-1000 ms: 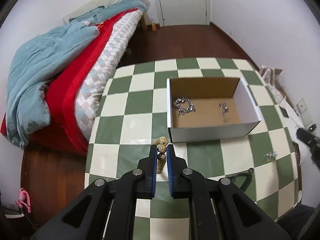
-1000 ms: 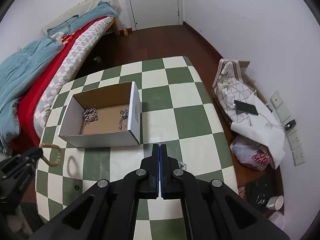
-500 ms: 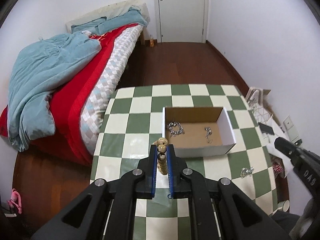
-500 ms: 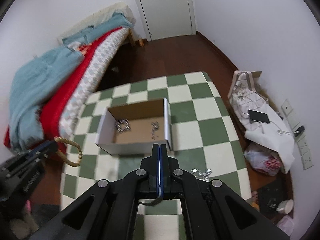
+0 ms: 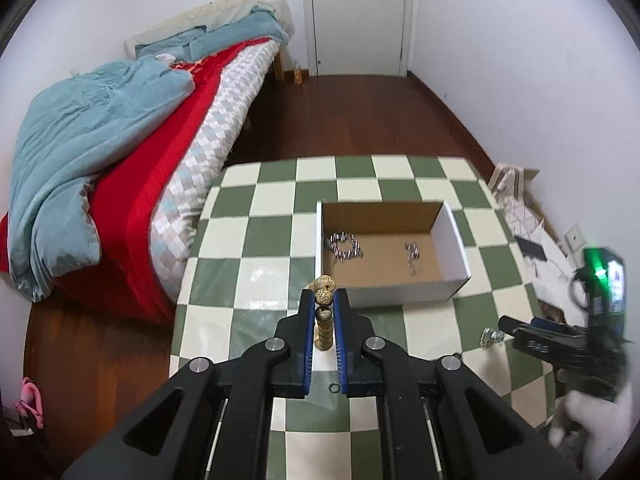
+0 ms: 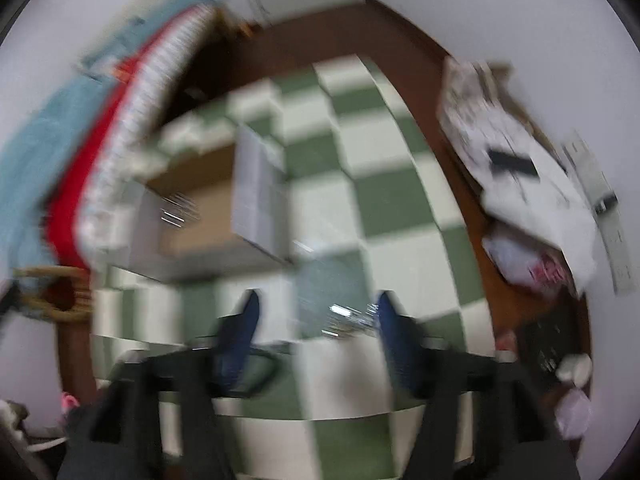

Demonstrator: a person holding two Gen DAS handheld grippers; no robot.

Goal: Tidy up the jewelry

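While clenched on a beaded bracelet [image 5: 323, 312], left gripper [image 5: 324, 300] held above the checkered table [image 5: 272, 236], short of the near wall of the cardboard box [image 5: 400, 294]. Right gripper [image 6: 316, 312] spread wide in a blurred view, a silver chain [image 6: 348, 316] on the table between its fingers [image 6: 246, 320]. Inside the box: a silver bracelet [image 5: 344, 244] and a smaller silver piece [image 5: 412, 252].

White walls, white door [image 5: 357, 16] far; dark wood floor [image 5: 360, 116]; bed with red sheet, blue quilt [image 5: 80, 152] left; green-white checkered table [image 5: 256, 248] near.
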